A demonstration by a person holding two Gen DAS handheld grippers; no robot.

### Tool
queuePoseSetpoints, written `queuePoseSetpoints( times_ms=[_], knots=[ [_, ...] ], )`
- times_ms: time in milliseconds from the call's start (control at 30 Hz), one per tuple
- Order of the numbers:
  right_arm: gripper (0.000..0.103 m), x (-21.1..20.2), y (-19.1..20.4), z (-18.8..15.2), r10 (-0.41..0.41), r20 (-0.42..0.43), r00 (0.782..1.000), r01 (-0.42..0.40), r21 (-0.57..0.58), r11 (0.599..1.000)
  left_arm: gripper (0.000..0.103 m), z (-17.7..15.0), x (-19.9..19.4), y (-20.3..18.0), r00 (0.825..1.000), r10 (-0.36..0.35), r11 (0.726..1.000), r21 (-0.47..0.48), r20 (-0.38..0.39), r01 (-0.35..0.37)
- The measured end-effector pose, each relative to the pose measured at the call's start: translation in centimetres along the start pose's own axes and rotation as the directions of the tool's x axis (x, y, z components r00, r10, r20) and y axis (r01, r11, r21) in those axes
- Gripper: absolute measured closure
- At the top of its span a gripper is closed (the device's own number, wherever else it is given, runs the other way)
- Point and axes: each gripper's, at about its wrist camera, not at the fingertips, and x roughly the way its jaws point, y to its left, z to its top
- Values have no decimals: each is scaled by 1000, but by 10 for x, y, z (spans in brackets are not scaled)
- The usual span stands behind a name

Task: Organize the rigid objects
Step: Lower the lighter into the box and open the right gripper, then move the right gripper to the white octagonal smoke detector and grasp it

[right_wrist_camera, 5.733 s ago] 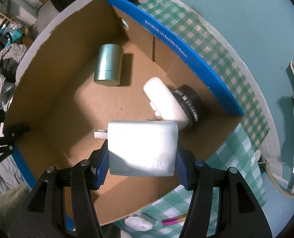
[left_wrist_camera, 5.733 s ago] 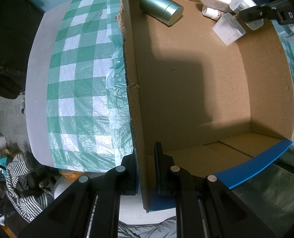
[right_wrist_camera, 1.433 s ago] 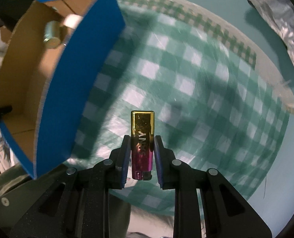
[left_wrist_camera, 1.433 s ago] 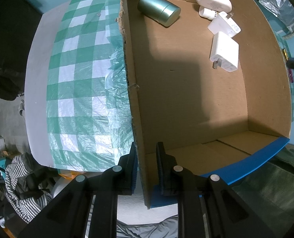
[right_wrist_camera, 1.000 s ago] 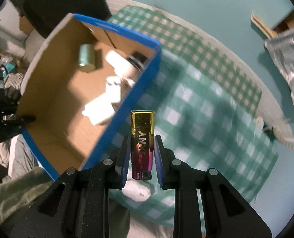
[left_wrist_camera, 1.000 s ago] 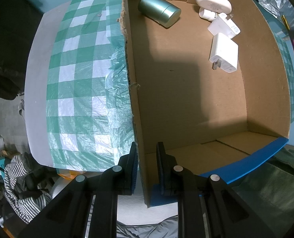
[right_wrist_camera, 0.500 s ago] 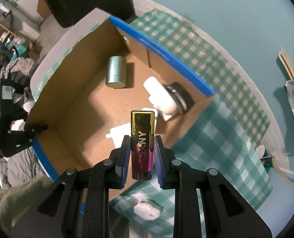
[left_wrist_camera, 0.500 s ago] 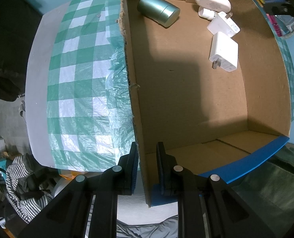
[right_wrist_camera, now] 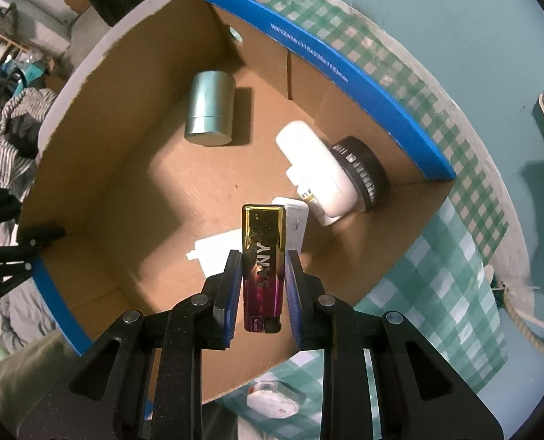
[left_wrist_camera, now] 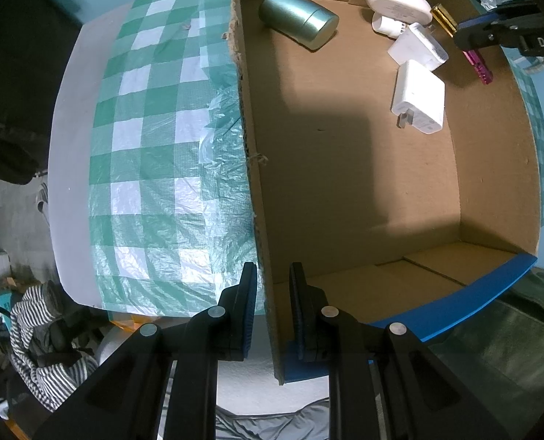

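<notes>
The right gripper (right_wrist_camera: 264, 286) is clenching a gold-and-magenta lighter (right_wrist_camera: 263, 267) above the cardboard box (right_wrist_camera: 132, 168), over the white chargers (left_wrist_camera: 418, 97). The left gripper (left_wrist_camera: 271, 310) is pinching the box's near wall at a corner.

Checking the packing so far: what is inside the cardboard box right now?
In the cardboard box: a teal canister, white oval case, black ring, two white chargers. The case hides part of the ring and a small white item beneath.

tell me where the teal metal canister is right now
The teal canister lies on its side on the floor of the cardboard box, near the far corner with the round hole, apart from the white chargers on the opposite side.
</notes>
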Motion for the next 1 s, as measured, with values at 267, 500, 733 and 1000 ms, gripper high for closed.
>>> queuePoseSetpoints(
  times_ms=[267,500,733,1000],
  knots=[
    [66,-5,-3,-1,-22,13,1000,22,28,999,85,-1,0,1,1000,1,1000,-3,0,-1],
    [51,-21,-6,-10,-10,56,998,8,38,999,85,0,0,1,1000,4,1000,0,-1,-4],
    [51,-38,-13,-24,9,93,996,-15,60,998,85,0,0,-1,1000,6,1000,6,-3,-6],
    [47,-53,-28,-58,18,131,991,-30,83,996,85,-1,0,-3,1000,9,1000,9,-5,-9]
  ],
)
